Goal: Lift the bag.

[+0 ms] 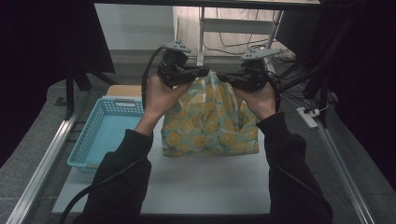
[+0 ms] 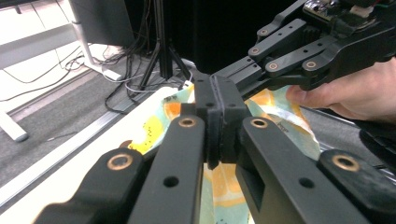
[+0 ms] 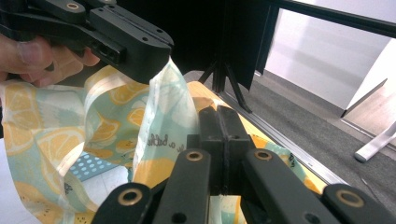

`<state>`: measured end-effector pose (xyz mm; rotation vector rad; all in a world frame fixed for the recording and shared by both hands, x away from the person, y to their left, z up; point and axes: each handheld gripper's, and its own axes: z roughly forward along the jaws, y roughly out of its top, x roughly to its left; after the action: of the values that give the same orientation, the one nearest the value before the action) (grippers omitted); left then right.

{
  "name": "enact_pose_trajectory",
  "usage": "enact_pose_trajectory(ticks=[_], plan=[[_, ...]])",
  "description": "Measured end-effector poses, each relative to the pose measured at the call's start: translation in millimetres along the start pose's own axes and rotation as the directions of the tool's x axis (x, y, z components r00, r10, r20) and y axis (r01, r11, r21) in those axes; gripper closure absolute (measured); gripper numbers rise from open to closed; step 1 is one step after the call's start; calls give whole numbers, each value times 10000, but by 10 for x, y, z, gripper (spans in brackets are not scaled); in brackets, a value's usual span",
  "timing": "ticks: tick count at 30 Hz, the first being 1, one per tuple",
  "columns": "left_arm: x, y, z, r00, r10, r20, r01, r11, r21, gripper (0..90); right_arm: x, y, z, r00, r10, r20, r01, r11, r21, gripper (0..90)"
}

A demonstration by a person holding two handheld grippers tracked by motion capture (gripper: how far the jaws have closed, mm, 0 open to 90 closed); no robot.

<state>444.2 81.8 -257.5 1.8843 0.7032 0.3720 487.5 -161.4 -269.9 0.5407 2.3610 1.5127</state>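
**Desk:** High view, what is the frame?

**Photographer:** One lemon-print bag (image 1: 210, 123) stands upright on the white table (image 1: 205, 186), its base on the surface, just right of one blue basket (image 1: 105, 133). Two grippers meet at its top edge: the left gripper (image 1: 198, 71) from the left, the right gripper (image 1: 229, 77) from the right.

**Desk:** Are the claws closed?

**Photographer:** Both are clamped on the bag's rim. The left gripper view has its jaws pressed together over the printed film (image 2: 275, 105); the right gripper view has the same, film (image 3: 166, 116) pinched.

**Desk:** What does the next move hinge on?

**Photographer:** The bag hangs straight below both claws, long axis across the table, each hand equally near. My guess: pulling apart would open the mouth; uneven pull could tip it toward the basket.
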Motion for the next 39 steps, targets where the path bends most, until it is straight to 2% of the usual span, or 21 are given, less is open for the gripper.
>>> enact_pose_trajectory(ticks=[3,6,8,12,17,22,28,34,37,39], plan=[[5,-20,2,9997,212,-153,-213,9998,-54,861,1,-1,9,10000,24,12,-24,10000,3,861],[15,-34,-14,9995,242,-188,-245,9996,-144,738,-1,-2,12,9999,101,19,-101,9999,-83,798],[25,-50,-30,9997,204,-141,-205,9997,-91,716,2,-7,10,9999,124,68,-124,9999,-65,764],[53,-122,-57,9998,93,-151,-92,9999,69,618,10,-37,5,9997,227,-13,-227,9997,-50,716],[73,-268,-67,9998,-183,-60,184,9995,243,499,19,-125,12,9994,349,-44,-349,9994,18,668],[63,-420,-62,9999,-119,-21,120,9987,494,378,14,-238,15,9988,491,-1,-491,9987,97,609],[53,-617,-57,9994,-333,2,332,9961,821,225,37,-406,17,9981,605,68,-607,9979,227,520],[53,-823,-56,9981,-615,-36,615,9919,1110,115,76,-576,31,9972,716,220,-725,9964,433,392],[69,-932,-67,9972,-712,-209,733,9891,1276,92,103,-667,33,9964,804,254,-815,9956,463,343],[80,-1004,-84,9957,-906,-172,921,9876,1270,70,117,-725,30,9961,853,247,-863,9953,439,314]])
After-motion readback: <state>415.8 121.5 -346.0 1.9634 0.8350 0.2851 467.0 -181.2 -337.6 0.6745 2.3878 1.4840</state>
